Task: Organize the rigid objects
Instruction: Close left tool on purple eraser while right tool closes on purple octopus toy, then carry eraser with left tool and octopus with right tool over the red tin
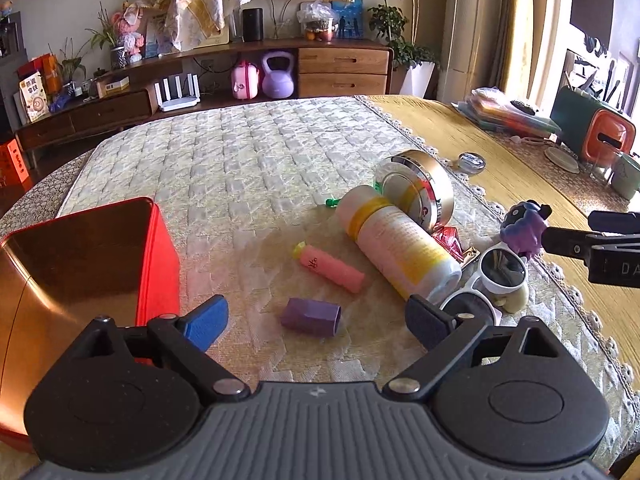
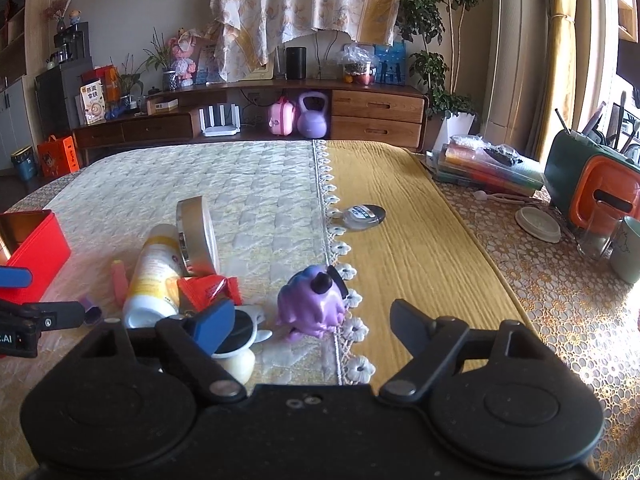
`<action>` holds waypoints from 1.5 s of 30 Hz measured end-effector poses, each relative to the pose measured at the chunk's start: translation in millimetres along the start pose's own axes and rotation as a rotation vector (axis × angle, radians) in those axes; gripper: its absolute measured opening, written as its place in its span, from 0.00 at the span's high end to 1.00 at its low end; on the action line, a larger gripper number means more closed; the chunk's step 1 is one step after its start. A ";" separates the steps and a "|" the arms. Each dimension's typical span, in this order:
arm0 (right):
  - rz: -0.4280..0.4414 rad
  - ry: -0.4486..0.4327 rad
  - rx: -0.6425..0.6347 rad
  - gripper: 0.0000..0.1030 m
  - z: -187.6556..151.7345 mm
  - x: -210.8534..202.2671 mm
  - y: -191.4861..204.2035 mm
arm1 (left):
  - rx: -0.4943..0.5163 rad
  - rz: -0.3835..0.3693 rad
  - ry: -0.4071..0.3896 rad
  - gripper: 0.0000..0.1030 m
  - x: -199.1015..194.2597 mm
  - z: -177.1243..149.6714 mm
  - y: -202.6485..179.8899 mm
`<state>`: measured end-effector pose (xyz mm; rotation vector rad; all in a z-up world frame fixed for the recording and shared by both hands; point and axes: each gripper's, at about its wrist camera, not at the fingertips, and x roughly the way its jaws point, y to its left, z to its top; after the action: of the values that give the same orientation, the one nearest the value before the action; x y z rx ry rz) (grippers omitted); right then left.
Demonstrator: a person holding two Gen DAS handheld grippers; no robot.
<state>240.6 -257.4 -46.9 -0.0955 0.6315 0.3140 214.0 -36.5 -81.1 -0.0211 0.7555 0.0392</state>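
On the quilted cloth a small purple box (image 1: 311, 317) lies between the fingers of my left gripper (image 1: 316, 322), which stands open with neither pad touching it. Beyond it lie a pink tube (image 1: 330, 270), a white and yellow bottle (image 1: 396, 240) on its side, a gold round tin (image 1: 420, 188) and white sunglasses (image 1: 492, 280). An open red tin box (image 1: 156, 256) stands at the left. My right gripper (image 2: 312, 318) is open around a purple toy figure (image 2: 314, 304) at the cloth's lace edge, with gaps on both sides.
A red wrapper (image 2: 208, 288) lies beside the bottle. A round glass disc (image 2: 362, 216) rests on the yellow cloth (image 2: 420, 248). At the right stand a stack of books (image 2: 484, 172), an orange and green case (image 2: 596, 196) and a mug (image 2: 628, 252). A wooden sideboard (image 2: 376, 116) runs behind.
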 end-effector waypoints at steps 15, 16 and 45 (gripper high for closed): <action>-0.003 0.059 0.041 0.34 6.8 36.5 -5.1 | 0.001 -0.017 0.061 0.50 26.4 -9.8 6.2; -0.002 0.064 0.045 0.34 6.5 38.0 -4.8 | 0.000 -0.019 0.064 0.52 27.0 -10.6 5.8; 0.014 -0.006 0.062 0.58 11.2 -7.2 1.0 | -0.035 -0.036 0.012 0.64 2.0 -6.9 16.0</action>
<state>241.1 -256.3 -33.6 -0.0305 0.6357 0.3073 209.9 -20.7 -87.6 -0.0677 0.7659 0.0183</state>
